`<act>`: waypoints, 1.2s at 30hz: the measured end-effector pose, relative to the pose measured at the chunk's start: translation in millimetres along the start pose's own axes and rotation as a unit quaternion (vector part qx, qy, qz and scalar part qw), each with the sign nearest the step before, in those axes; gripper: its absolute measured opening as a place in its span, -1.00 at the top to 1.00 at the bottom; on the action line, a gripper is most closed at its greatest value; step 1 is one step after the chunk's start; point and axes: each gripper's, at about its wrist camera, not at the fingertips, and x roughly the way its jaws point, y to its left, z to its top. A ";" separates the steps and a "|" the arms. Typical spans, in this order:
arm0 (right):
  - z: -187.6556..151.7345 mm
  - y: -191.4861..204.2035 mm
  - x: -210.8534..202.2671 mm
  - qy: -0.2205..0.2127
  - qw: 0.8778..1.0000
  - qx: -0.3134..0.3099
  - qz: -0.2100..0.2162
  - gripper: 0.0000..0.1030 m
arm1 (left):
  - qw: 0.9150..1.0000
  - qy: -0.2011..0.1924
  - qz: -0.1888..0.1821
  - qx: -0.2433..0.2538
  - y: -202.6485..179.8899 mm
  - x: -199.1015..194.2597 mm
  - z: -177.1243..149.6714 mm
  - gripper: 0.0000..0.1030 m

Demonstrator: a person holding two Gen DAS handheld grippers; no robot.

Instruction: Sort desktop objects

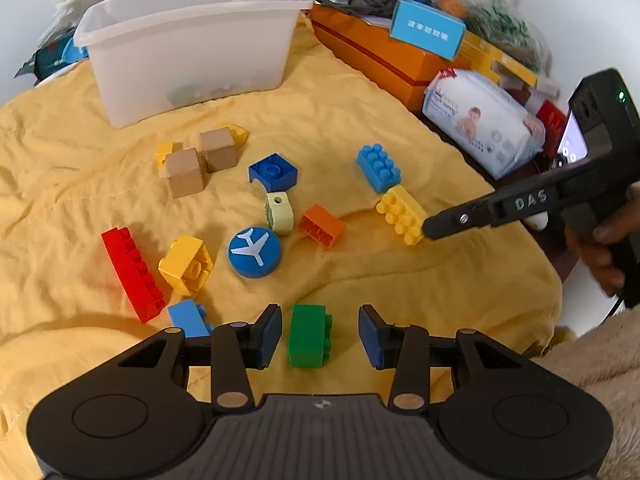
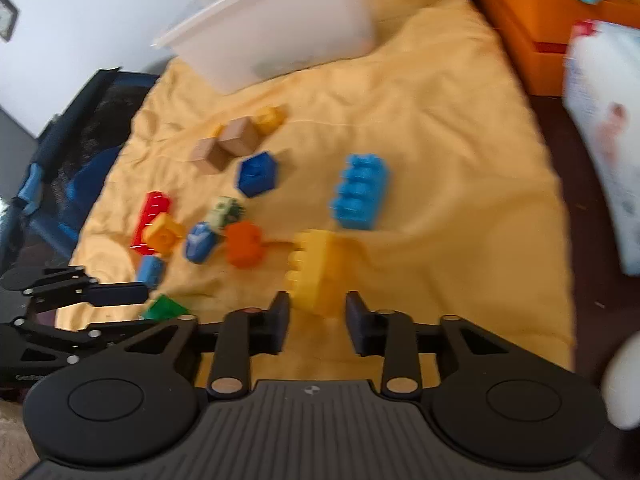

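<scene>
Toy blocks lie scattered on a yellow cloth (image 1: 360, 120). My left gripper (image 1: 319, 335) is open around a green brick (image 1: 309, 336), pads clear of it on both sides. My right gripper (image 2: 317, 322) is open, its pads on either side of the near end of a yellow studded brick (image 2: 320, 268); it also shows in the left wrist view (image 1: 428, 227) touching that brick (image 1: 401, 213). A light blue brick (image 1: 378, 167), an orange brick (image 1: 321, 226), a blue airplane disc (image 1: 254, 252), a red long brick (image 1: 132, 274) and two wooden cubes (image 1: 200, 164) lie nearby.
A white plastic bin (image 1: 188, 44) stands at the back of the cloth. An orange box (image 1: 380, 56), a blue card box (image 1: 427, 28) and a pack of wipes (image 1: 484, 124) sit along the right. Clutter fills the far edge.
</scene>
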 end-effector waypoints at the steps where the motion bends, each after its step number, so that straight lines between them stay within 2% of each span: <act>1: 0.1 -2.3 -1.7 -0.002 1.000 -0.002 -0.008 0.26 | 1.000 0.000 0.001 0.000 -0.9 0.3 -0.2 0.10; 5: 0.7 9.0 -12.3 -0.035 0.995 -0.046 -0.080 0.27 | 1.000 0.001 0.014 -0.002 -0.5 -0.1 -0.8 0.10; 7: 3.4 24.0 -19.1 -0.056 0.989 -0.106 -0.088 0.27 | 1.000 -0.004 0.023 0.009 -4.8 -4.1 -1.4 0.10; 9: 3.4 49.6 -19.7 -0.067 0.974 -0.195 -0.096 0.29 | 0.999 -0.010 0.023 0.032 -12.7 -6.7 -2.3 0.10; 12: -2.8 73.7 -2.0 -0.049 0.950 -0.279 -0.131 0.30 | 0.997 -0.008 0.023 0.070 -26.2 -3.6 -4.7 0.10; 16: -7.9 75.4 32.2 -0.001 0.935 -0.315 -0.161 0.36 | 0.995 -0.006 0.027 0.096 -37.8 1.7 -7.9 0.10; 17: -9.0 75.7 34.1 -0.007 0.935 -0.319 -0.157 0.39 | 0.995 -0.005 0.031 0.092 -36.6 3.6 -8.4 0.10; 19: -8.0 75.0 33.6 -0.004 0.935 -0.320 -0.153 0.81 | 0.996 -0.013 0.043 0.080 -31.6 6.1 -9.4 0.10; 21: -5.1 73.9 30.8 0.004 0.939 -0.309 -0.148 0.81 | 0.996 -0.011 0.056 0.068 -23.7 9.1 -9.6 0.10; 24: -1.8 74.4 21.5 0.024 0.959 -0.269 -0.092 0.81 | 0.998 0.011 0.050 0.044 -9.0 19.2 -14.0 0.11; 26: -1.9 78.3 18.4 0.027 0.960 -0.267 -0.076 0.81 | 0.998 0.023 0.044 0.033 -4.8 25.7 -19.7 0.12; 29: -6.8 91.8 14.1 0.015 0.948 -0.305 -0.088 0.80 | 0.998 0.018 0.046 0.044 -8.8 24.3 -22.2 0.12; 31: -5.3 95.6 8.7 0.004 0.944 -0.316 -0.090 0.65 | 0.998 0.014 0.045 0.044 -9.5 21.6 -21.7 0.12; 34: 7.2 87.0 1.6 -0.017 0.959 -0.270 -0.089 0.64 | 0.998 0.008 0.043 0.041 -9.5 17.0 -20.5 0.12; 36: 12.8 75.0 3.1 -0.027 0.965 -0.237 -0.108 0.63 | 0.998 0.010 0.041 0.037 -8.7 17.5 -20.1 0.12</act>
